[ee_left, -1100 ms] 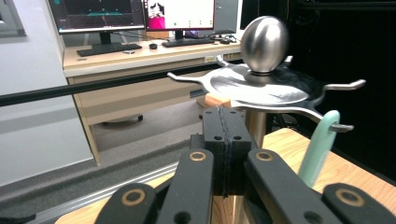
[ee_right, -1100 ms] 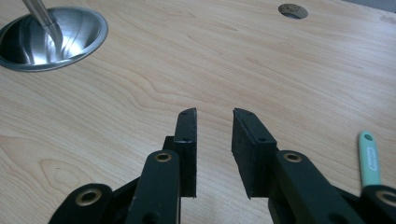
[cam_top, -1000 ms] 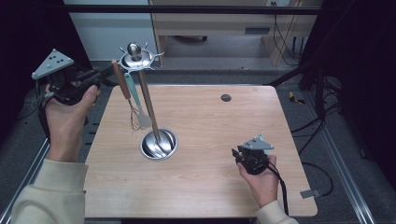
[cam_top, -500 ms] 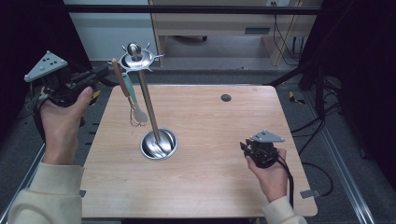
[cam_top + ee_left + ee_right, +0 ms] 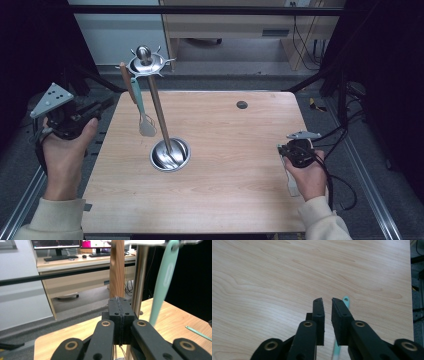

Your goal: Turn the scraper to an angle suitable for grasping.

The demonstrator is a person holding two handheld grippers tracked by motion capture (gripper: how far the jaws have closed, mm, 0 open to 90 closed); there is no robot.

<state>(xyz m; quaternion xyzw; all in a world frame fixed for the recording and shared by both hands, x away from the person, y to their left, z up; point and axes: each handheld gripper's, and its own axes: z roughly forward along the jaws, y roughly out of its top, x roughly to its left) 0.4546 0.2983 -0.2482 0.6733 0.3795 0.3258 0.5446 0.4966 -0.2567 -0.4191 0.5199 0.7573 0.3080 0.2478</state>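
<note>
A metal utensil stand (image 5: 170, 154) rises from a round base at the table's middle-left. A wooden-handled utensil (image 5: 128, 84) and a teal spatula (image 5: 143, 117) hang from its crown. My left gripper (image 5: 102, 105) is off the table's left edge, pointing at the stand, jaws shut with nothing seen between them. In the left gripper view the shut gripper (image 5: 120, 301) faces the wooden handle (image 5: 117, 267), the pole (image 5: 140, 277) and the teal handle (image 5: 163, 280). My right gripper (image 5: 299, 150) hovers near the table's right edge; its jaws have just been closing. They stand slightly apart (image 5: 327, 300) above a teal utensil handle (image 5: 346, 300) lying on the table.
A dark grommet hole (image 5: 242, 105) sits at the back of the wooden table (image 5: 235, 200). Cables (image 5: 345, 185) trail off the right side. Beyond the table are a desk with monitors (image 5: 75, 260) and a grey floor.
My left gripper has sunk lower beside the table's left edge. My right hand has slid rightward toward the table's right edge, and its jaws have narrowed.
</note>
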